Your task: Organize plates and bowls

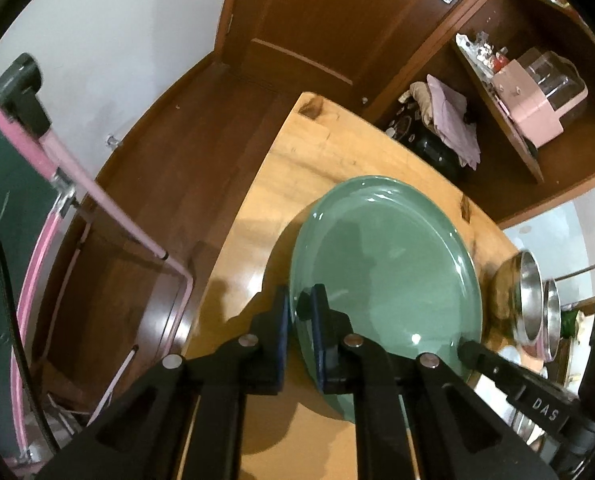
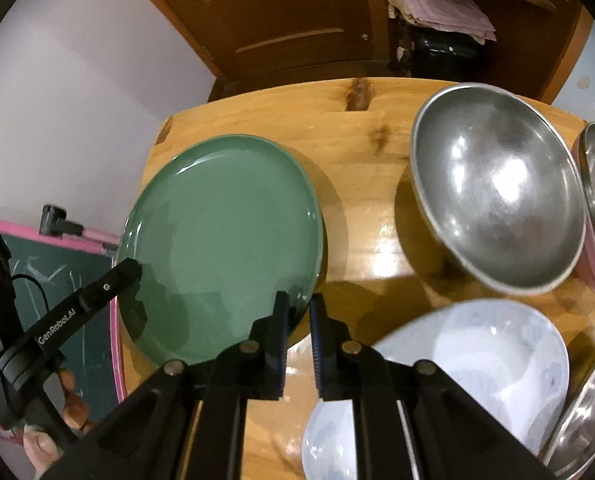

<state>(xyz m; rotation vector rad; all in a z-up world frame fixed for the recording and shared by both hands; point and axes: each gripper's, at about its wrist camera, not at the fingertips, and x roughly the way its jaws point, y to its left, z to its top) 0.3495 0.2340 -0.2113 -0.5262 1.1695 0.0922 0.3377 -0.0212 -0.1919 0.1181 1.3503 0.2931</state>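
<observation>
Left gripper [image 1: 300, 322]: I see its two fingers pinching the near-left rim of the green plate [image 1: 385, 264], one pad under the edge and one on top. The gap between the pads is narrow, just the thickness of the rim.
Left gripper from the right camera: its black arm [image 2: 97, 296] reaches in from the left and ends on the plate's left edge.
Right gripper [image 2: 298, 320]: my right jaws stand nearly together, a slim slot between the blue pads. The left pad overlaps the plate's near-right edge in this view; I cannot tell whether the rim is actually clamped between them.
Green plate: it sits at the left part of the wooden table [image 2: 361, 148], its left edge reaching past the table's side. From the left camera it looks tilted, but I cannot tell whether it is lifted clear of the wood.
Steel bowl [image 2: 497, 200]: large, tilted, on the right side of the table, well apart from the plate.
White bowl [image 2: 477, 364]: just right of my right gripper, near edge of the table.
Other steel bowls [image 1: 537, 304]: stacked on edge at the far right, beside a pink one [image 2: 593, 272].
Surroundings: a wooden door [image 1: 329, 20] and shelves [image 1: 517, 120] behind the table.
</observation>
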